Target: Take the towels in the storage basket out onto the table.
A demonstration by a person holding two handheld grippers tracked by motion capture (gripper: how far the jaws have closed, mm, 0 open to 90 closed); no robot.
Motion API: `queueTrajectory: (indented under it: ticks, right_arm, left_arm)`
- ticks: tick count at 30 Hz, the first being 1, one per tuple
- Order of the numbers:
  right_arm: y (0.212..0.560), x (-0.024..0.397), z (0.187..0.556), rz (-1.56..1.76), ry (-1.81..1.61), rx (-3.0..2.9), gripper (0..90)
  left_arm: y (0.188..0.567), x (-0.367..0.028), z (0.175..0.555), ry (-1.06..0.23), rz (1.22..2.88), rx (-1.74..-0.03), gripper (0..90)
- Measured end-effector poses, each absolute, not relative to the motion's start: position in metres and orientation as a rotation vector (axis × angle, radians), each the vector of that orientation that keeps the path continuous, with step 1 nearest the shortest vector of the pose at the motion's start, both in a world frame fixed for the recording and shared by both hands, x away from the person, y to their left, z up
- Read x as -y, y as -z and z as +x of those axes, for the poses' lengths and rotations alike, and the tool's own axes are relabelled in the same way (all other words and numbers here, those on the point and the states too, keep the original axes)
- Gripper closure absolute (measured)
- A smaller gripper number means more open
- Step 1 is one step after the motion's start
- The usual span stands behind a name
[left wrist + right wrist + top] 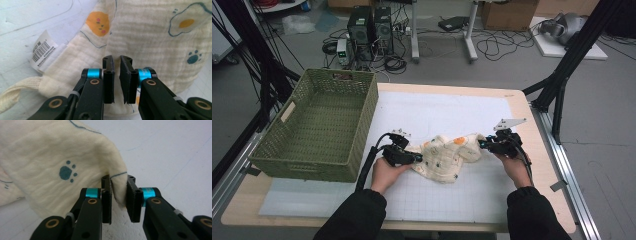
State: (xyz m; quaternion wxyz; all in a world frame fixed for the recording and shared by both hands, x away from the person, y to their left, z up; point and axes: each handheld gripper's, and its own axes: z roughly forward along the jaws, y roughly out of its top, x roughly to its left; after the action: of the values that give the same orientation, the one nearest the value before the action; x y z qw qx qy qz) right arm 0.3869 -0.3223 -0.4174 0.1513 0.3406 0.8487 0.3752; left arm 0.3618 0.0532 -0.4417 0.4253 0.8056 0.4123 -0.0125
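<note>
A green wicker basket (pixel 319 125) is sitting at the bench's (pixel 522 107) left end. Beside it, the left gripper (pixel 414 158) is standing over the cream printed cloth (pixel 447 155) with jaws narrow, nothing pinched. The right gripper (pixel 484 144) is clasping the cloth's right edge fold
</note>
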Motion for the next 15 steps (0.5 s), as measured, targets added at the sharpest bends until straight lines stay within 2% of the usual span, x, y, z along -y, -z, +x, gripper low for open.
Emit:
queueTrajectory:
  ticks: [8, 15]
  right_arm:
    - [0.403, 0.348, 0.357, 0.992, -1.157, -2.347, 61.8]
    - [0.394, 0.353, 0.323, 0.92, -1.243, -2.336, 56.7]
  left_arm:
    - [0.435, -0.065, 0.354, 0.004, 1.982, -1.02, 70.5]
    - [0.438, -0.073, 0.352, -0.04, 2.003, -1.056, 63.9]
